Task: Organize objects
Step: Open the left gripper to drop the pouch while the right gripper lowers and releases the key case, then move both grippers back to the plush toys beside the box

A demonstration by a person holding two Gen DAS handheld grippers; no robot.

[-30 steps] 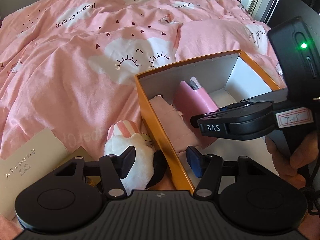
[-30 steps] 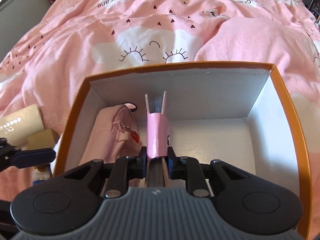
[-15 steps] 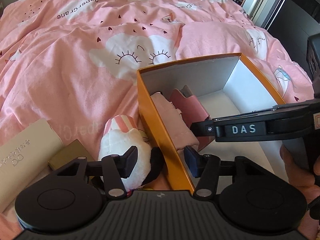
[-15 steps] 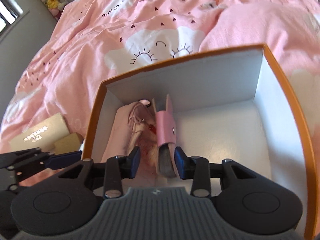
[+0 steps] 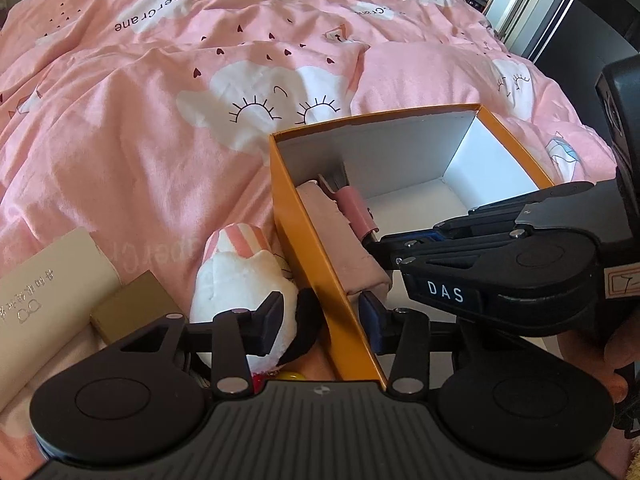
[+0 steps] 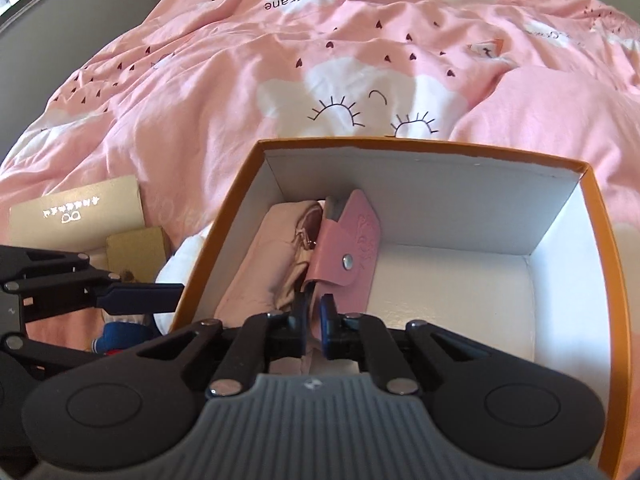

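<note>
An orange box with a white inside stands on the bed. A pale pink pouch lies along its left wall. A pink snap wallet leans on the pouch. My right gripper is shut and holds nothing, its tips just above the wallet's near end. It reaches into the box from the right in the left wrist view. My left gripper straddles the box's left wall, one finger inside and the other against a plush toy. Its jaws are closing and the inner pad stands a little off the wall.
A beige box with silver lettering and a small gold box lie left of the plush toy. The pink duvet spreads beyond. The box's right half has bare floor. A hand grips the right tool.
My right gripper let go of the pink wallet, which now leans on the pouch, then pulled back and shut. My left gripper's jaws have narrowed around the box wall.
</note>
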